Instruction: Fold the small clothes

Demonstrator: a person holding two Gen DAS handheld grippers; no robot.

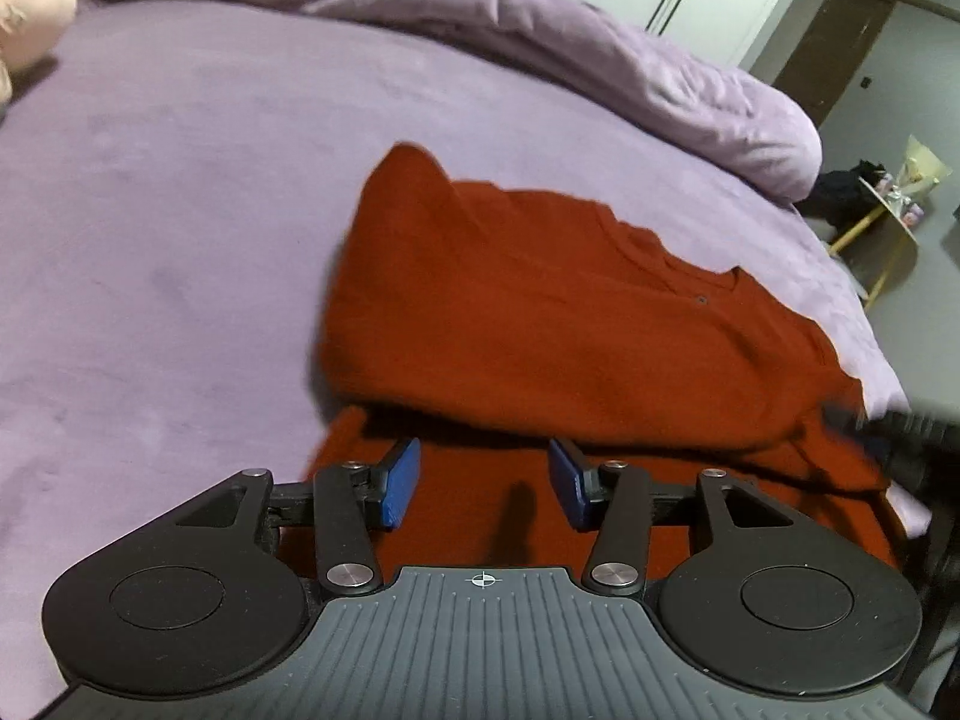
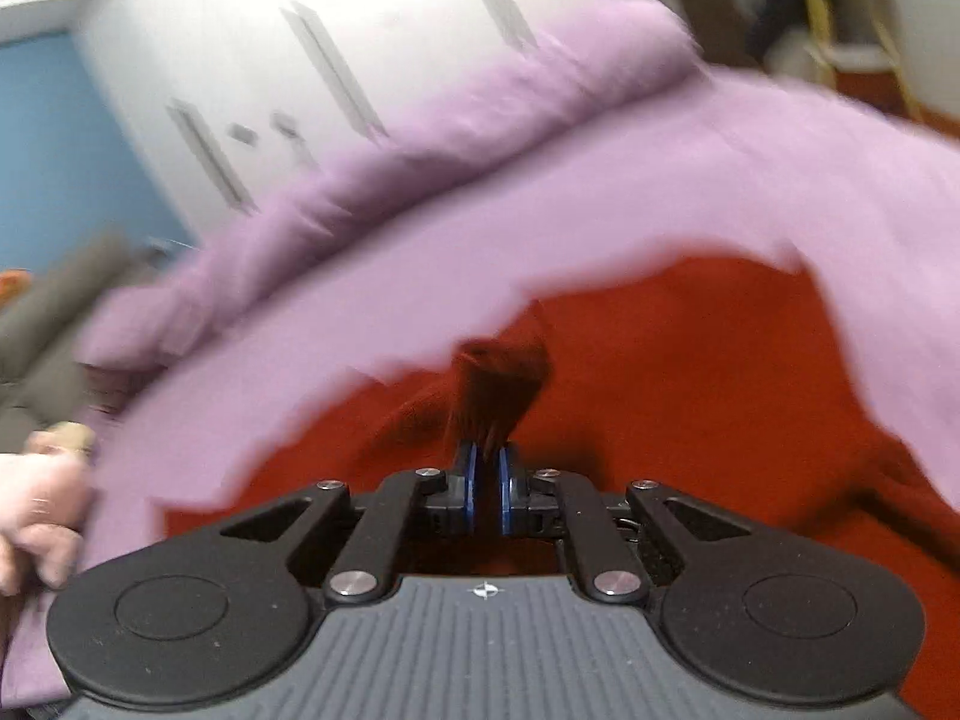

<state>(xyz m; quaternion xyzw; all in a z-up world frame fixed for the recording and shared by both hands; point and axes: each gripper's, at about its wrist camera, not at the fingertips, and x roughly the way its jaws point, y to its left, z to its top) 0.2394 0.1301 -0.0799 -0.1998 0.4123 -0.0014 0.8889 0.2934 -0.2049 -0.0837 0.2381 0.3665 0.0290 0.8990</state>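
A red shirt (image 1: 558,324) lies on the purple bed sheet (image 1: 150,192), its upper part folded over the lower part. My left gripper (image 1: 485,483) is open and empty, its blue pads (image 1: 401,483) just above the shirt's near edge. In the right wrist view, which is motion-blurred, my right gripper (image 2: 487,489) is shut on a bunched piece of the red shirt (image 2: 498,390), with the rest of the shirt (image 2: 690,396) spread beneath it.
A rumpled purple duvet (image 1: 540,24) lies along the far side of the bed. A pink plush toy (image 1: 30,6) sits at the far left. White wardrobe doors (image 2: 312,48) stand behind. A small yellow-legged side table (image 1: 888,222) stands beyond the bed's right edge.
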